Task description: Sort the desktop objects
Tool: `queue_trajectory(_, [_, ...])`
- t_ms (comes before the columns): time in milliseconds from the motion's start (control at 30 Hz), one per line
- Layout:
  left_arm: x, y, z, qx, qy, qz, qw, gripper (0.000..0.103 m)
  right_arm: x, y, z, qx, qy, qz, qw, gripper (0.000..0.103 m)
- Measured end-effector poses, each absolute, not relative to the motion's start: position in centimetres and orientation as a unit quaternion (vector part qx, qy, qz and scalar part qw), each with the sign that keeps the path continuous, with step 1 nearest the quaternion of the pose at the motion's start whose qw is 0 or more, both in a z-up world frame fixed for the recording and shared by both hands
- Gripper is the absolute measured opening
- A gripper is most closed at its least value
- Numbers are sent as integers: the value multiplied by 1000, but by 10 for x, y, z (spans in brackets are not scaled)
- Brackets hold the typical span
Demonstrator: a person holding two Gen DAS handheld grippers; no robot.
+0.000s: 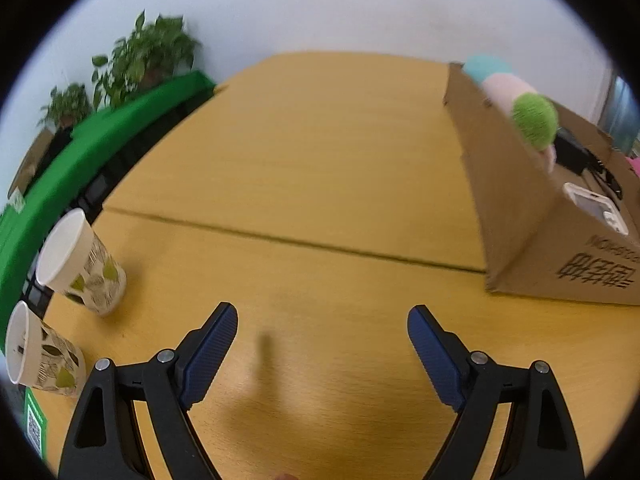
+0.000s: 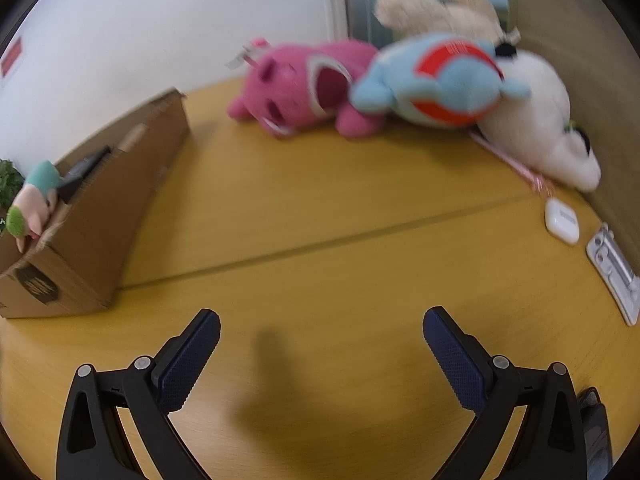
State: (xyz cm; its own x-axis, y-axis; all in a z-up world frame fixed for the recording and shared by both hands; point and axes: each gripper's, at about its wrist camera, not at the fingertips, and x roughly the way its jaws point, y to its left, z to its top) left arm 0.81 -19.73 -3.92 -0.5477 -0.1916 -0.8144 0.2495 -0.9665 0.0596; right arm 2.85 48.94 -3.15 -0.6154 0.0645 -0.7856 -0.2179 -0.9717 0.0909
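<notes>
You face a plain white wall (image 1: 320, 8), a yellow wooden tabletop (image 1: 320, 160) seamed across, leafy green potted plants (image 1: 148, 52) at its far left corner

Wooden table (image 1: 320, 152) looking smooth, matt, fine-grained. Cardboard box (image 1: 516, 200) showing dull brown paper. Paper cups (image 1: 80, 264) looking matt, leaf-printed. Plush toys (image 2: 312, 84) looking fuzzy cloth. Earbud case (image 2: 562, 221) shining as glossy white plastic. Gripper pads (image 2: 188, 360) showing textured rubbery blue.

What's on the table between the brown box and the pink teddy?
Nothing. In the right wrist view, only bare yellow table stretches from the cardboard box to the pink plush toy.
</notes>
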Motion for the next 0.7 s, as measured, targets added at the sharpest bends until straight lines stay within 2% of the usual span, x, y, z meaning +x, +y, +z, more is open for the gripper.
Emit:
queue_trajectory(100, [1,-219,-54,466,71,-873,125,91,23,498,-40,-446,74,889,73,103])
queue_trajectory(233, [-3,-221,-56,448,64,-883,124,93,11,495,-44,-453,40,888,70,103])
queue_trajectory(333, [-7,-216,-60,444,53,-887,112,103,2,501,-43,-451,49,887,86,103])
queue_trajectory(700, [-19,-226,-55,449,54,-886,100,103,-4,517,-44,-450,52,887,93,103])
